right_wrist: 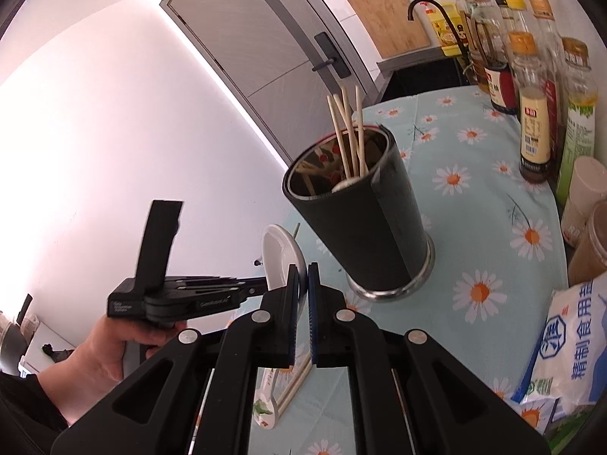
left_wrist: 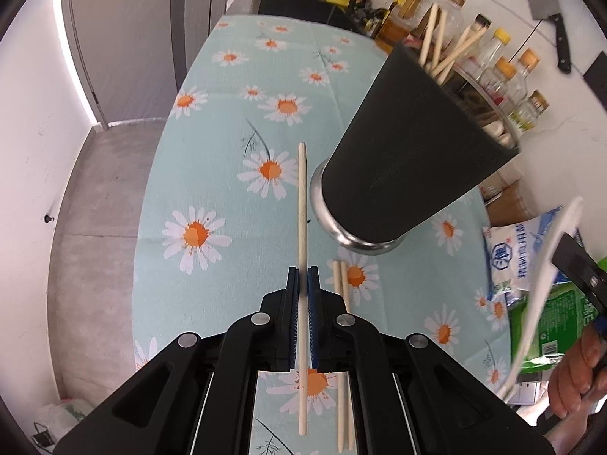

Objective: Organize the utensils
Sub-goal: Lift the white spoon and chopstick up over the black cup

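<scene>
In the left wrist view my left gripper (left_wrist: 302, 271) is shut on a single pale wooden chopstick (left_wrist: 302, 197), which sticks out ahead of the jaws above the daisy tablecloth (left_wrist: 212, 174). To its right stands the dark utensil holder (left_wrist: 409, 144), with several chopsticks (left_wrist: 436, 53) in it. Two loose chopsticks (left_wrist: 341, 326) lie on the cloth beside my fingers. In the right wrist view my right gripper (right_wrist: 302, 267) is shut on a white ceramic spoon (right_wrist: 282, 254), left of the holder (right_wrist: 360, 220). A hand holds the left gripper (right_wrist: 182, 295) at the left.
Sauce and oil bottles (right_wrist: 535, 121) line the table's right side, with a salt bag (right_wrist: 569, 345) and a green packet (left_wrist: 546, 322) nearer. A cleaver (left_wrist: 546, 7) hangs on the wall. A cutting board (right_wrist: 390, 19), a black faucet (right_wrist: 436, 11) and a grey door (right_wrist: 265, 38) lie beyond.
</scene>
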The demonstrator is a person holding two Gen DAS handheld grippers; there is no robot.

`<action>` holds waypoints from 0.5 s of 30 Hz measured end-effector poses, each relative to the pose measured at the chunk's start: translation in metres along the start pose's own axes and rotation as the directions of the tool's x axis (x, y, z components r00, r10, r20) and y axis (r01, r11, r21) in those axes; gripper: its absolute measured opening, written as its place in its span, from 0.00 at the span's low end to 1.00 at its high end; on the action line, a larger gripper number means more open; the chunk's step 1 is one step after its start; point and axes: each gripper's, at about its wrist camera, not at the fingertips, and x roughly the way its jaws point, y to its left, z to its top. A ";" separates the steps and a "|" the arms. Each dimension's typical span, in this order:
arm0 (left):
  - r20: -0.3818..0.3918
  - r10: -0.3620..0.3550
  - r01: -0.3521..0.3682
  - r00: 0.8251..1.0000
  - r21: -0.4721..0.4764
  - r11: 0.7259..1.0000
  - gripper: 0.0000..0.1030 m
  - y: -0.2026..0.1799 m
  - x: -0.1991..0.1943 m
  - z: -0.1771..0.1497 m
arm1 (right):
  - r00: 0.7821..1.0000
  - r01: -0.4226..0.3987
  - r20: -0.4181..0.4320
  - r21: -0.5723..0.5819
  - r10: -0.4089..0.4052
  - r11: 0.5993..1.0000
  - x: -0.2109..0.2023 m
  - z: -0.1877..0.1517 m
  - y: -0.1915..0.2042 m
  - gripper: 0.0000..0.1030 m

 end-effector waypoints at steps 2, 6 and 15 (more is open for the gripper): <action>0.034 -0.012 0.012 0.999 0.004 1.000 0.04 -0.003 -0.010 0.002 | 1.000 0.000 0.016 -0.007 0.001 1.000 0.000 0.006 0.002 0.06; 0.103 -0.052 0.052 0.993 0.005 0.999 0.03 -0.006 -0.031 0.009 | 0.998 0.017 0.053 -0.033 -0.016 0.999 -0.001 0.017 0.007 0.06; 0.229 -0.111 0.099 0.967 0.064 0.993 0.04 -0.019 -0.070 0.032 | 0.987 0.054 0.155 -0.061 -0.044 0.997 -0.004 0.049 0.014 0.06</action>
